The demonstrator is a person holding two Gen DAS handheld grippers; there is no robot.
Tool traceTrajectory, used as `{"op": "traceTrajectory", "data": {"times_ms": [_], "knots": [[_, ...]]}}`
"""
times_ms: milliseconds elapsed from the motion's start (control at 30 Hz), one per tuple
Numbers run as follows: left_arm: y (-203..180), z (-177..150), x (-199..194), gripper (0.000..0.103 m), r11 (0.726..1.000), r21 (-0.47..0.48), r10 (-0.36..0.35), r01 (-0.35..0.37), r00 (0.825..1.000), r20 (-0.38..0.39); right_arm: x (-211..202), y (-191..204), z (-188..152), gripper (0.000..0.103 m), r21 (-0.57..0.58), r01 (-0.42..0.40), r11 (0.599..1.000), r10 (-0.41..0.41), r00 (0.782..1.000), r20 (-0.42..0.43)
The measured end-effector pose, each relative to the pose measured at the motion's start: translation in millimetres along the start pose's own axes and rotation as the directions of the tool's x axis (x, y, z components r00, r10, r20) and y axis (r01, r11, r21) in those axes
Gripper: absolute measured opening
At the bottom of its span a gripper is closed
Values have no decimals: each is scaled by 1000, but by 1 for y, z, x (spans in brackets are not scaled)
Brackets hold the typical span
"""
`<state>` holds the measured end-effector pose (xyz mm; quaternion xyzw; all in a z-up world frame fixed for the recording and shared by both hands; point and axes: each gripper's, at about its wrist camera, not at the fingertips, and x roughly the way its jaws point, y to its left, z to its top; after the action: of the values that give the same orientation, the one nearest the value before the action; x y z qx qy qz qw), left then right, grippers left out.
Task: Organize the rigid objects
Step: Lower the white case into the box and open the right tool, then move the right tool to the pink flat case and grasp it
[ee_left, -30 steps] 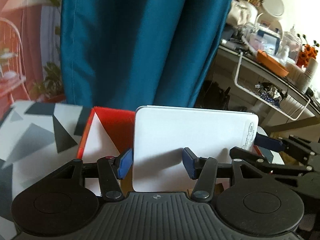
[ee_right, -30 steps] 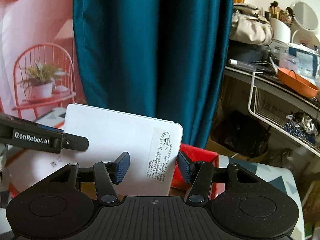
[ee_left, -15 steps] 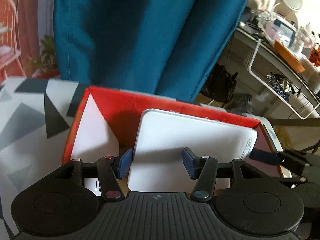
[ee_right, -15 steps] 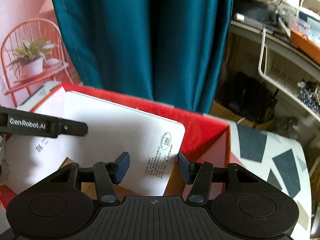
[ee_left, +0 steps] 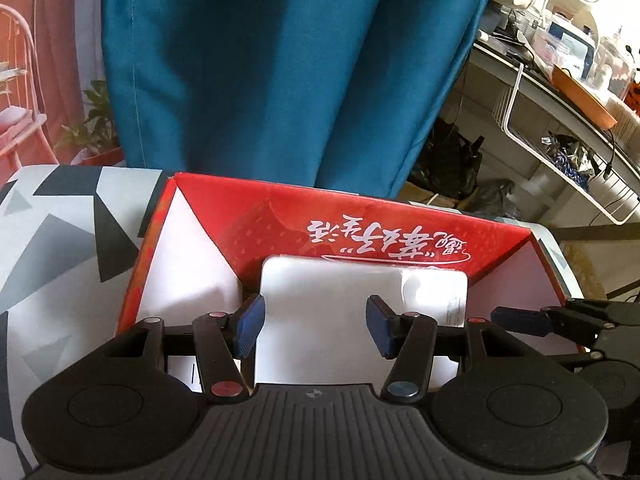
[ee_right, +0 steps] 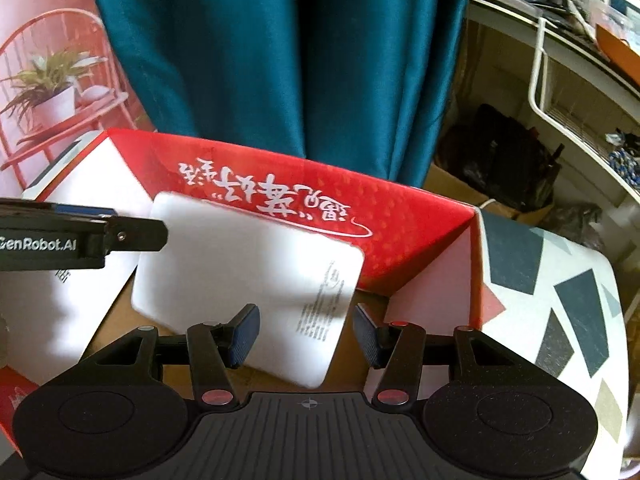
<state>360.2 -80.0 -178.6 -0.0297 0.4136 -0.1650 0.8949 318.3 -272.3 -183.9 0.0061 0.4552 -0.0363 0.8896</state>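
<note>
Both sets of jaws clamp a white flat box [ee_left: 360, 320], left gripper [ee_left: 314, 330] and right gripper [ee_right: 306, 332] holding it tilted inside a red carton [ee_right: 400, 220], where uneven release could leave it leaning, I judge.

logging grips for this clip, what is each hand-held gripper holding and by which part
Both hold the flat white box over the red carton: the left hand-held gripper at its near left edge, the right hand-held gripper at its labelled right end.

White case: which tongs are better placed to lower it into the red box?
Probably the left tongs: the white case sits square before them; the right tongs straddle only its corner.
</note>
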Motion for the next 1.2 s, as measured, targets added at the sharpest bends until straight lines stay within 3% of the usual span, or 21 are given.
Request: {"op": "traceTrajectory", "data": {"times_ms": [367, 467, 567, 633, 733, 900, 967, 1200], "knots": [[-4, -4, -10, 58, 1000, 24, 14, -15, 997, 78, -14, -10, -6, 48, 62, 27, 998, -33, 994, 100], [-8, -5, -16, 65, 999, 49, 8, -14, 992, 128, -21, -9, -9, 48, 75, 65, 995, -76, 985, 153], [-14, -5, -23, 68, 996, 59, 56, -66, 985, 164, -26, -8, -8, 51, 67, 68, 995, -79, 980, 182], [-18, -1, -29, 68, 994, 71, 72, -84, 985, 154, -33, -9, -7, 68, 79, 62, 995, -77, 975, 207], [-22, -1, -51, 76, 989, 113, 72, -97, 976, 205, -53, -11, -6, 82, 89, 53, 995, -75, 962, 262], [-17, -5, -90, 96, 991, 95, 66, -93, 966, 252, -80, -11, -13, 103, 129, 21, 991, -56, 958, 280], [-17, -13, -105, 103, 989, 115, 63, -97, 960, 271, -89, -9, -20, 103, 136, -20, 991, -21, 957, 291], [-14, -53, -142, 103, 985, 157, 26, -72, 960, 279, -126, 8, -62, 103, 159, -65, 985, 7, 941, 338]]}}
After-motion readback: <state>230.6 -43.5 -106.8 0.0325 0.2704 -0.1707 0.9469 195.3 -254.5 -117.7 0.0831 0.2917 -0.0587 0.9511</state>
